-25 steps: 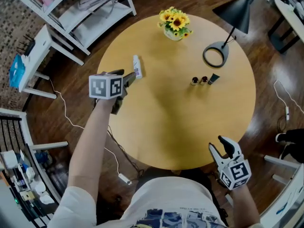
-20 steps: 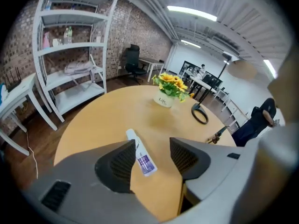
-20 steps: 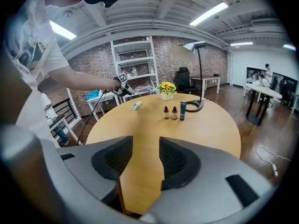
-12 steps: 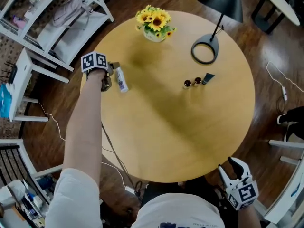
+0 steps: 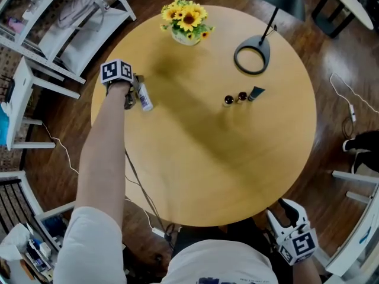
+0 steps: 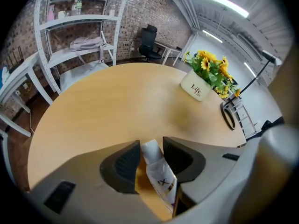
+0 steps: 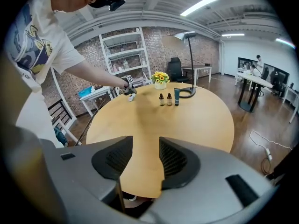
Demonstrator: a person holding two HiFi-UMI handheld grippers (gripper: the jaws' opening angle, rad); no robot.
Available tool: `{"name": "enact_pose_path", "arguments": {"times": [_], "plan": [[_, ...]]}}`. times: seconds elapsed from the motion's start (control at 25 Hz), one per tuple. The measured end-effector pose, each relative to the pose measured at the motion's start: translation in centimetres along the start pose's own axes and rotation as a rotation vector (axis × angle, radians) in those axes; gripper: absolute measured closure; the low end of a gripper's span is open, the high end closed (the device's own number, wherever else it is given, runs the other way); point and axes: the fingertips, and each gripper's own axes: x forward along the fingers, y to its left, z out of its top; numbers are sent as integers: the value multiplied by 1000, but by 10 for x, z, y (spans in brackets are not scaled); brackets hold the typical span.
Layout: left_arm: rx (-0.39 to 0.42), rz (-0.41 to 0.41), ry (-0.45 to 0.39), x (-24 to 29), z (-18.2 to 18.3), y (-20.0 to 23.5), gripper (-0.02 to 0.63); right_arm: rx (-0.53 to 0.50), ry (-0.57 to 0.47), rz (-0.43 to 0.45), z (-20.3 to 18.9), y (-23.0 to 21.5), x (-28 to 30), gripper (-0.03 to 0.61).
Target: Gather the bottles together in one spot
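Note:
A white tube-shaped bottle [image 5: 145, 101] lies near the left edge of the round wooden table [image 5: 207, 164]. My left gripper [image 5: 137, 92] points down at it, and its jaws have just been closing. In the left gripper view the bottle [image 6: 158, 174] fills the gap between the pads, so the left gripper [image 6: 151, 146] is shut on it. Two small brown dropper bottles [image 5: 228, 100] [image 5: 241, 96] and a teal tube [image 5: 254, 93] stand together right of centre. My right gripper [image 5: 283, 213] hangs open and holds nothing off the table's near edge. The same trio [image 7: 169, 98] shows far ahead in the right gripper view.
A pot of sunflowers [image 5: 186, 21] stands at the table's far side. The round base of a black lamp [image 5: 251, 46] is close behind the trio. White shelving [image 5: 65, 22] stands off the table to the left. Cables lie on the wooden floor [image 5: 337, 99].
My left hand has dropped onto the white bottle at the table's left edge, and its jaws have narrowed round it. The right gripper has slid a little lower at the picture's bottom.

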Motion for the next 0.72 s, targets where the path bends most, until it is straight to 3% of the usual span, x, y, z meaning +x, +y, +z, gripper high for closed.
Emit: {"name": "enact_pose_path", "arguments": {"times": [0.24,0.4,0.56,0.72], "plan": [[35,16,-1,9,3,-13,494,-2,2,6,10,-20,11,373],[98,42,-12,4,5,-19,499,-105,-19,8,57,-46,38,373],[91,43,-71,-9,8,-22,499,-165,-87,-14,105,-65,51,373],[88,42,-167,-35,16,-28,499,-171,-82,5,106,-62,56,373]]}}
